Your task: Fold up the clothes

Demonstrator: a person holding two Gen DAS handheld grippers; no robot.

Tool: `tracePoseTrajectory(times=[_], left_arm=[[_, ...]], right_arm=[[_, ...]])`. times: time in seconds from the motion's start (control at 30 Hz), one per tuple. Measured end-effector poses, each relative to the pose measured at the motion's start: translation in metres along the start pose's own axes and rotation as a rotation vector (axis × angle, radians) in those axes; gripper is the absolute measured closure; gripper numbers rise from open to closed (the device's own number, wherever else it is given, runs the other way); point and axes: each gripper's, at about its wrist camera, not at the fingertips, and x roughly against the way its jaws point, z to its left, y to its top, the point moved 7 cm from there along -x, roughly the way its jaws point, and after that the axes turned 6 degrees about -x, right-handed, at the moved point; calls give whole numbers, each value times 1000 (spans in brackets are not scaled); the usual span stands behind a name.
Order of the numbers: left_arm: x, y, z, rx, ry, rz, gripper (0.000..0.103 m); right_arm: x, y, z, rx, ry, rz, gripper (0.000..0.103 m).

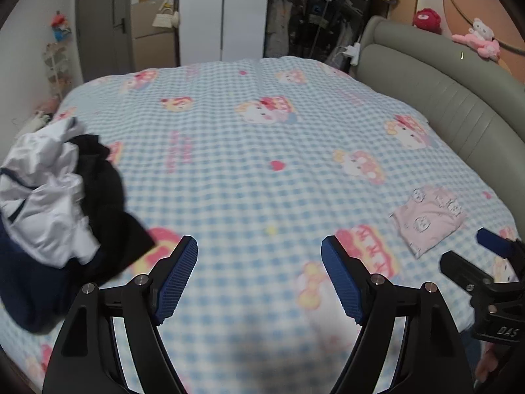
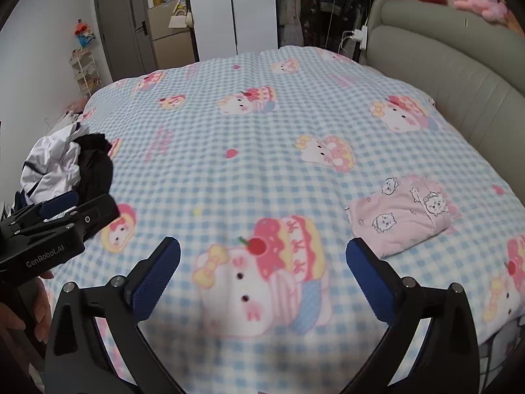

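A heap of unfolded clothes point(image 1: 55, 197), white, black and navy, lies at the left side of the bed, also seen as the clothes heap point(image 2: 65, 167) in the right wrist view. A folded pink garment point(image 1: 428, 218) with cartoon prints rests on the right, the same pink garment point(image 2: 402, 216) nearer in the right wrist view. My left gripper point(image 1: 259, 279) hovers open above the blue checked blanket point(image 1: 246, 164), just right of the heap, holding nothing. My right gripper point(image 2: 262, 279) is open too, empty, left of the pink garment.
A grey padded headboard point(image 1: 443, 92) curves along the bed's right side, with plush toys point(image 1: 479, 37) on top. Beyond the bed stand a white wardrobe point(image 1: 226, 13), an open dark closet point(image 1: 311, 16) and a grey door point(image 1: 98, 23). A hand point(image 2: 19, 308) holds the left gripper's body.
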Motion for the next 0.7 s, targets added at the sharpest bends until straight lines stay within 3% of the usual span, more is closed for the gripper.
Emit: tracePoseTrajectory(times=[0.23, 0.43, 0.7], left_arm=[[66, -64, 4, 24, -17, -19, 19], [93, -135, -9, 59, -11, -4, 18], [103, -177, -19, 75, -18, 21, 18]], right_arm=[[52, -63, 15, -29, 29, -8, 1], [79, -148, 14, -73, 1, 31, 1], [81, -186, 9, -44, -18, 54, 1]])
